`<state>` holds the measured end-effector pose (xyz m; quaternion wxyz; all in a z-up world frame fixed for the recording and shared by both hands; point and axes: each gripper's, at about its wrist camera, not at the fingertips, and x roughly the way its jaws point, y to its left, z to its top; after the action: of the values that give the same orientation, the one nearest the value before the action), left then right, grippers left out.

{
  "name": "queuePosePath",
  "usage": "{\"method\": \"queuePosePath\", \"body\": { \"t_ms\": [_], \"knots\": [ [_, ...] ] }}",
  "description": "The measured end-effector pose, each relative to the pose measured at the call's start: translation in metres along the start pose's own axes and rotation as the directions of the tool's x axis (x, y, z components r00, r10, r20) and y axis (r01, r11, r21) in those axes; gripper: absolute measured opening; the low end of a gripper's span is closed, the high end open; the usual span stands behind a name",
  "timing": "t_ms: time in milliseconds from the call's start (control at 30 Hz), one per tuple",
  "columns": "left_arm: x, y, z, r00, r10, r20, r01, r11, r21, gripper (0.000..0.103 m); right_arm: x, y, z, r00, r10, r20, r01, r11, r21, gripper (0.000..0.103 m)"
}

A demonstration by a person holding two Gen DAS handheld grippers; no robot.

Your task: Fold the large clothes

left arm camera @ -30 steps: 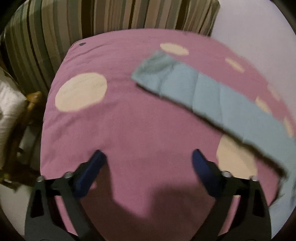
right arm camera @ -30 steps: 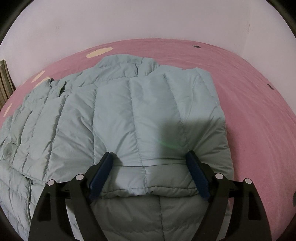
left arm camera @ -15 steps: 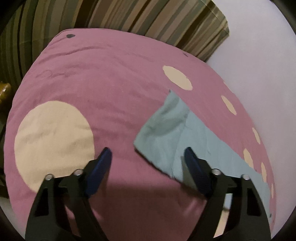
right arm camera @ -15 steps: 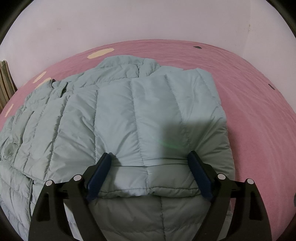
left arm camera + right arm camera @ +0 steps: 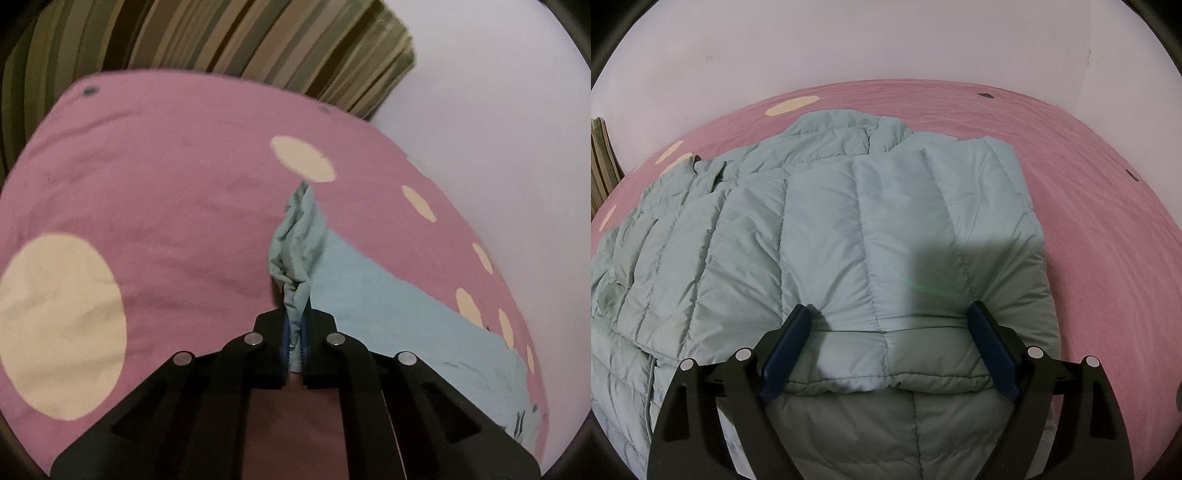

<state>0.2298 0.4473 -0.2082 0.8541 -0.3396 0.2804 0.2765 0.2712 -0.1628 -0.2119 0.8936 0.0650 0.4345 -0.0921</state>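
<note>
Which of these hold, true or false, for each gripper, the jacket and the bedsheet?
1. The left gripper is shut on the jacket sleeve. True.
2. The right gripper is clamped on the jacket. False: its jaws stand wide open over the folded sleeve.
3. The bedsheet is plain white. False: pink with cream dots.
4. The jacket is quilted and pale blue-green. True.

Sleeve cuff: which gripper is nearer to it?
Left. The left gripper is shut on the cuff; the right gripper sits open over the folded jacket body.
</note>
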Motion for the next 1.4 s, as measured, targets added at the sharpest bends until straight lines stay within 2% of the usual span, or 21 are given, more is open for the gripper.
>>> {"method": "queuePosePath", "body": {
  "t_ms": [167,333,467,533,667,800,967,1100,1167,1200,1267,1300,1333,1400],
  "knots": [
    [-0.026,-0.059,-0.006,0.997,-0.068,0.039,0.063,0.991,0.117,0.004,-0.001,0.000,-0.002,1.000,0.002,0.001,-0.002,1.000,0.001,0.086],
    [-0.049,-0.149,-0.038,0.984,-0.179,-0.003,0.173,0.948,0.266,0.004,-0.001,0.000,-0.002,1.000,0.006,0.001,-0.006,1.000,0.004,0.086],
    [-0.064,-0.223,-0.080,0.961,-0.267,-0.065,0.272,0.885,0.377,0.004,-0.001,-0.001,-0.002,1.000,0.015,0.003,-0.015,1.000,0.010,0.086],
    [-0.071,-0.265,-0.110,0.944,-0.311,-0.108,0.326,0.838,0.437,0.004,-0.001,-0.001,-0.001,1.000,0.019,0.003,-0.019,1.000,0.013,0.086],
    [-0.078,-0.324,-0.162,0.919,-0.351,-0.181,0.392,0.764,0.513,0.004,-0.001,-0.002,-0.001,1.000,0.023,0.005,-0.023,1.000,0.018,0.087],
    [-0.078,-0.374,-0.208,0.886,-0.380,-0.264,0.463,0.702,0.542,0.004,-0.001,-0.003,-0.002,1.000,0.028,0.006,-0.028,0.999,0.023,0.087],
    [-0.074,-0.422,-0.265,0.863,-0.371,-0.343,0.506,0.629,0.590,0.004,-0.002,-0.001,-0.002,0.999,0.032,0.008,-0.032,0.999,0.031,0.087],
    [-0.063,-0.432,-0.307,0.854,-0.325,-0.406,0.519,0.591,0.618,0.004,-0.002,0.000,-0.002,0.999,0.033,0.008,-0.033,0.999,0.036,0.087],
    [-0.055,-0.437,-0.321,0.842,-0.309,-0.441,0.535,0.575,0.618,0.004,-0.002,0.000,-0.002,0.999,0.032,0.007,-0.032,0.999,0.037,0.087],
    [-0.056,-0.437,-0.326,0.843,-0.305,-0.443,0.534,0.568,0.626,0.007,-0.001,0.001,-0.001,0.999,0.031,0.007,-0.031,0.999,0.036,0.087],
    [-0.070,-0.431,-0.334,0.847,-0.311,-0.430,0.530,0.553,0.643,0.028,-0.002,-0.001,-0.001,0.999,0.031,0.007,-0.031,0.999,0.037,0.087],
    [-0.074,-0.429,-0.333,0.848,-0.320,-0.423,0.530,0.549,0.647,0.051,-0.002,-0.001,-0.001,0.999,0.031,0.007,-0.031,0.999,0.037,0.087],
    [-0.079,-0.426,-0.330,0.850,-0.330,-0.412,0.527,0.549,0.649,0.061,-0.002,-0.001,-0.001,0.999,0.031,0.007,-0.031,0.999,0.037,0.087],
    [-0.091,-0.416,-0.319,0.848,-0.350,-0.397,0.530,0.544,0.651,0.062,-0.001,0.000,-0.001,1.000,0.028,0.005,-0.029,0.999,0.036,0.087]
  ]
}}
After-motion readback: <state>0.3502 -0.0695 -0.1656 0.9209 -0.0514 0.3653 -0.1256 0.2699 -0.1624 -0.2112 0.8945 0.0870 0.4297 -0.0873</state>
